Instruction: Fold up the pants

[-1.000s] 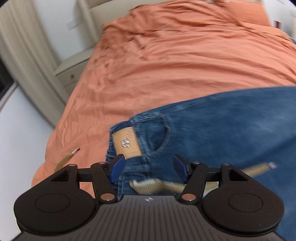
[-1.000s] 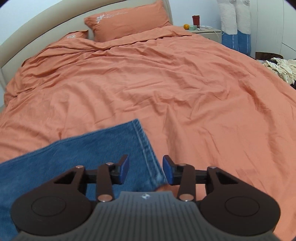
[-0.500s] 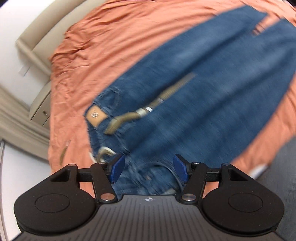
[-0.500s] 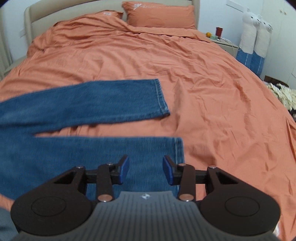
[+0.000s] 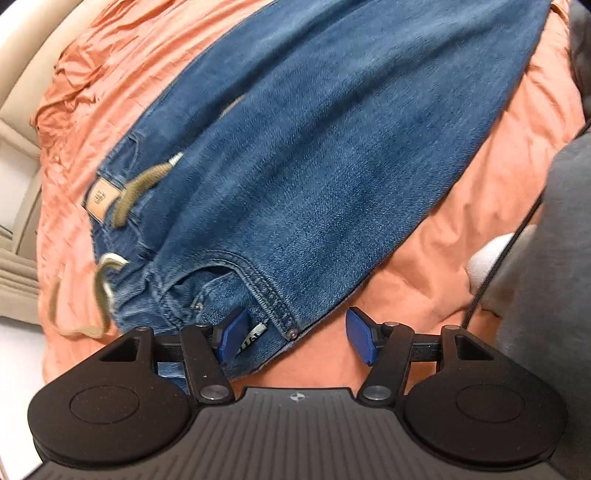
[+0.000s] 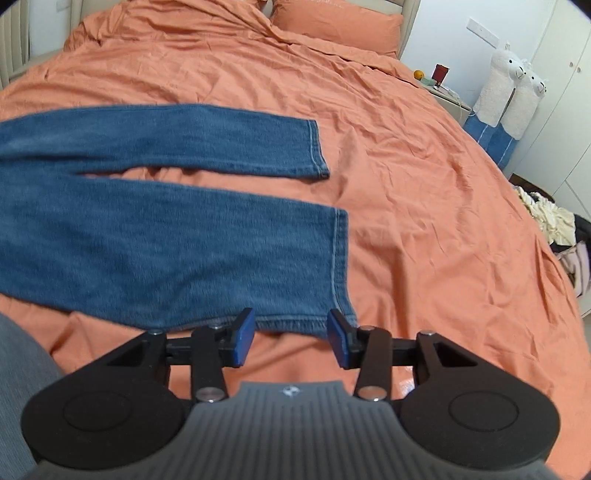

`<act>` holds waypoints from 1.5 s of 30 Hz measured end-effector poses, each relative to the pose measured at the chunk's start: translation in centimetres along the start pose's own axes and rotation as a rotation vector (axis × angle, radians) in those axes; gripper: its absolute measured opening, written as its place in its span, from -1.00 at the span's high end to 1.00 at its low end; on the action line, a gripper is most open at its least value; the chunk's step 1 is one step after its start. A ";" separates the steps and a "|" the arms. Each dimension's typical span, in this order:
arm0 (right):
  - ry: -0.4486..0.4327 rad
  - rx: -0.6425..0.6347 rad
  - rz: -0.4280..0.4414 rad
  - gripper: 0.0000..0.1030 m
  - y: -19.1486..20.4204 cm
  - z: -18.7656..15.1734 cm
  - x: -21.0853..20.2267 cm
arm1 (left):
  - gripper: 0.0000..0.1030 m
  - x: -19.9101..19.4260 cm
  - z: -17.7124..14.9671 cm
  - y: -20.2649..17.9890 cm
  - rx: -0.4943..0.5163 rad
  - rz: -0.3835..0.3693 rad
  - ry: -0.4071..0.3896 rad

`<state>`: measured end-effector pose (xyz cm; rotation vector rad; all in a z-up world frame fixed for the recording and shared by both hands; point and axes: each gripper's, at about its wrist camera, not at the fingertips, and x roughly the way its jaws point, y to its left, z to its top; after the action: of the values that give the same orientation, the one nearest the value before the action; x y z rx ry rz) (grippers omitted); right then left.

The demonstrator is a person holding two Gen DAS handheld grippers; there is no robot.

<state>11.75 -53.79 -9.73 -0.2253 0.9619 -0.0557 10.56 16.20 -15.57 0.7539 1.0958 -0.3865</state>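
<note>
Blue jeans [image 5: 314,147] lie flat on the orange bed cover [image 5: 461,229], with a tan drawstring belt [image 5: 136,192] and a leather patch [image 5: 99,195] at the waistband. My left gripper [image 5: 295,336] is open, hovering over the near corner of the waistband by the front pocket. In the right wrist view the two legs [image 6: 166,243] lie side by side with a gap between them. My right gripper [image 6: 291,343] is open, just short of the near leg's hem corner [image 6: 340,266].
Orange pillows [image 6: 340,22] lie at the headboard. A nightstand [image 6: 443,88] with small items and two llama plush toys [image 6: 513,92] stand to the right. A clothes pile [image 6: 550,218] lies on the floor. The person's grey clothing [image 5: 554,295] is at the right.
Both grippers have drawn back toward the bed's near edge. The left one now hovers over the waistband corner, the right one sits before the near leg's hem. Both stay open.
</note>
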 end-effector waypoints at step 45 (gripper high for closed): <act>-0.213 -0.620 -0.170 1.00 2.8 9.2 1.8 | 0.64 -10.8 10.5 9.3 -0.492 0.355 -0.264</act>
<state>20.20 -49.82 -6.74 -0.8679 0.7237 0.1123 18.61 14.35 0.02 0.4282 0.7442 0.0877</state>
